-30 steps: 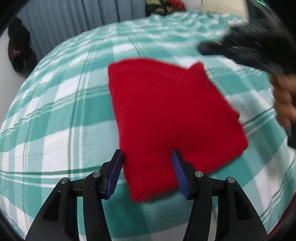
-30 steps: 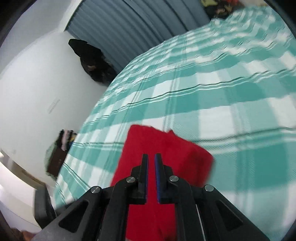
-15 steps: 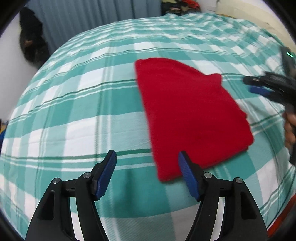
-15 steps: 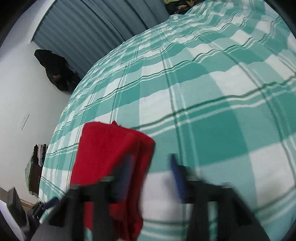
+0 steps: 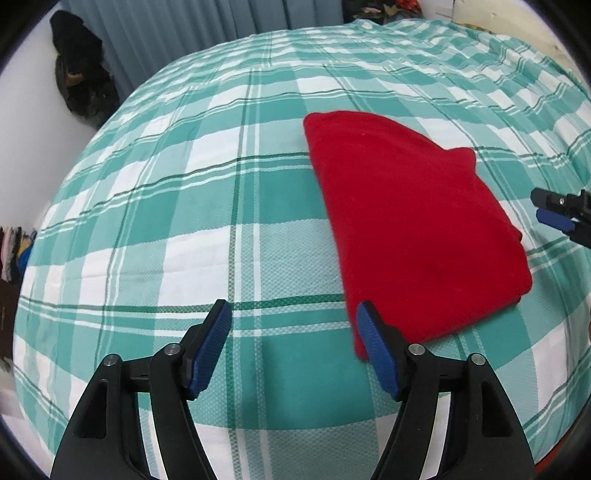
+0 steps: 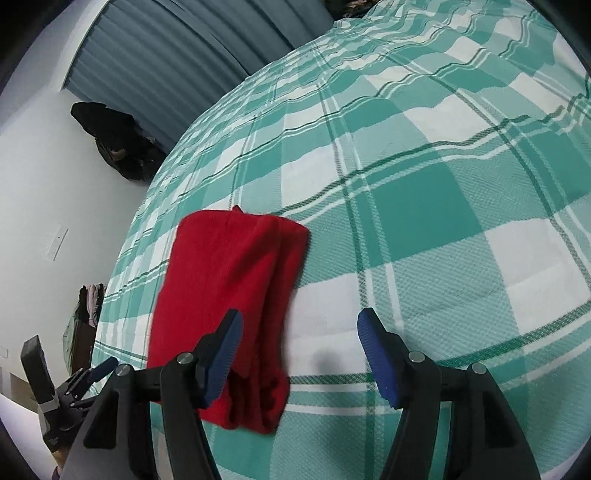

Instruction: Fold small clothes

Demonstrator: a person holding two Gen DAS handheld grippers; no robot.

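Observation:
A folded red garment (image 5: 406, 221) lies flat on the green and white checked bedcover (image 5: 166, 229). My left gripper (image 5: 293, 308) hovers over the cover just left of the garment's near corner; its jaws are opening and nothing is between them. In the right wrist view the red garment (image 6: 229, 277) shows stacked layers along its near end. My right gripper (image 6: 300, 315) stands open above the cover at the garment's right edge, holding nothing. Each gripper shows in the other view: the right gripper (image 5: 554, 210) at the far right, the left gripper (image 6: 96, 369) at the lower left.
The bedcover (image 6: 443, 184) stretches wide around the garment. A dark bundle (image 5: 81, 85) sits on the floor by the blue curtain (image 5: 184, 29). Clothes (image 5: 380, 7) are piled past the bed's far end, and more hang at the left (image 5: 14, 251).
The left gripper has drawn back and left off the red garment while its jaws spread. The right gripper went from shut over the garment to open and slid right, off its edge.

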